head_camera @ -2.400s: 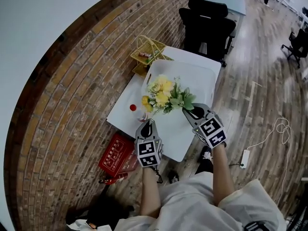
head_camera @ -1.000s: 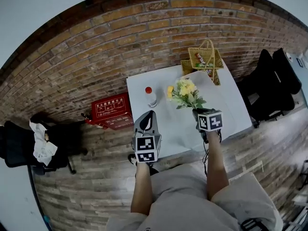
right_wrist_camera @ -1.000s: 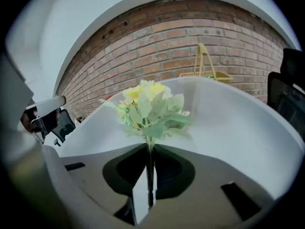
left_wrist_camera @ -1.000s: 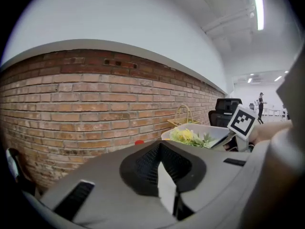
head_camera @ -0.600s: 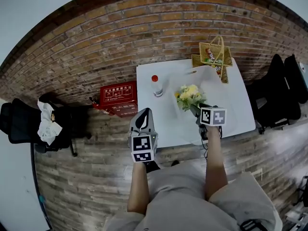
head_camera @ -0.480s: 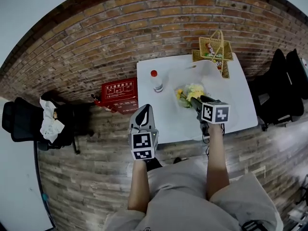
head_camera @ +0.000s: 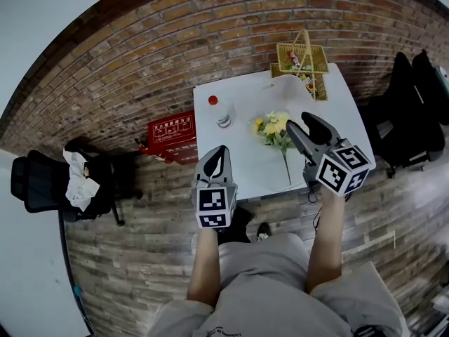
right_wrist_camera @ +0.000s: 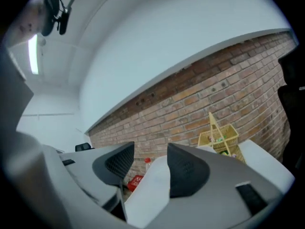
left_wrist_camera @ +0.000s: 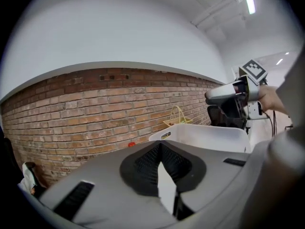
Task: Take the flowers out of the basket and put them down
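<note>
The right gripper (head_camera: 302, 123) has just been opening: its two grey plastic jaws stand spread, the black, finely ribbed, wedge-shaped pads well apart, with nothing between them. It is lifted above the table's near edge, and its marker cube faces the head view. The left gripper (head_camera: 219, 153) has its pointed jaws pressed together at the tips, pinching nothing, and it hangs off the table's near left corner.

In the head view, at about ten o'clock from the right gripper's tips, the flowers (head_camera: 272, 126) lie flat on the smooth white table (head_camera: 337, 111): a soft cluster of yellow and cream blooms with green leaves, one thin stem running toward five o'clock. At one o'clock from them, the woven yellow basket (head_camera: 300, 58) with its arched handle stands at the table's far edge, against the rough red brick wall (head_camera: 140, 62). At nine o'clock from the flowers stands a small clear bottle (head_camera: 221, 114) with a red cap. A flat red box (head_camera: 172, 132) leans by the wall beside the table.
</note>
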